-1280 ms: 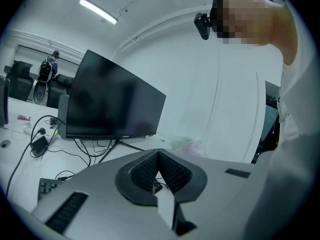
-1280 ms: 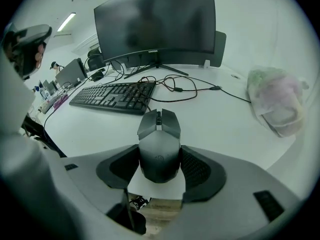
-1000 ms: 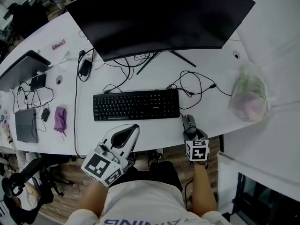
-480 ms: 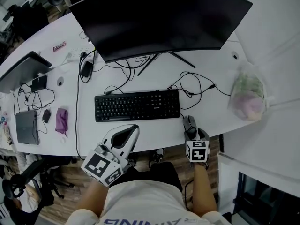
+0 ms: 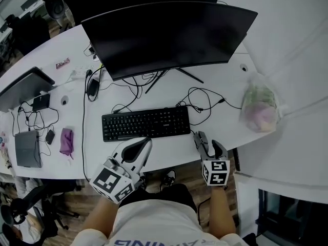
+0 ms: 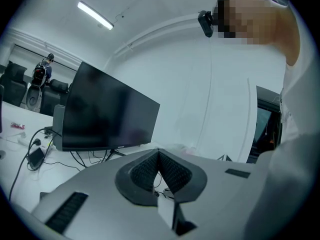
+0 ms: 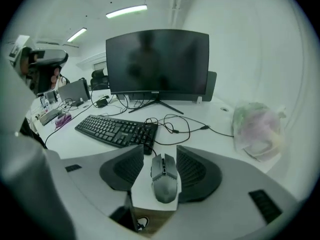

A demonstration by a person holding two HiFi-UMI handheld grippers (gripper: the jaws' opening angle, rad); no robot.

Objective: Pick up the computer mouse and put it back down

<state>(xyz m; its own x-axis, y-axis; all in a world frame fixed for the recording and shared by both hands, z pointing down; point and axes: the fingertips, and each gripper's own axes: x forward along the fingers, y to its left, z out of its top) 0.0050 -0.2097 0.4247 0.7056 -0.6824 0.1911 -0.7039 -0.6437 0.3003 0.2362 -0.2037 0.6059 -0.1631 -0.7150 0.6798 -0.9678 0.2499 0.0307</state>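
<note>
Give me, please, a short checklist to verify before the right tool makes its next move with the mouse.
1. The mouse is between the jaws of the right tool: ok.
2. The pads press on the mouse: not ok. The jaws have just been closing, yet a gap shows at one side.
3. The cable is slack: ok, it lies in loose loops.
4. The mouse is well in on the table: not ok, it lies close to the edge.
5. The left tool is shut, empty and apart from the mouse: ok.

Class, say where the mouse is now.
Head view, right side: the mouse is between the right gripper's jaws, at the desk's front edge, right of the keyboard.
</note>
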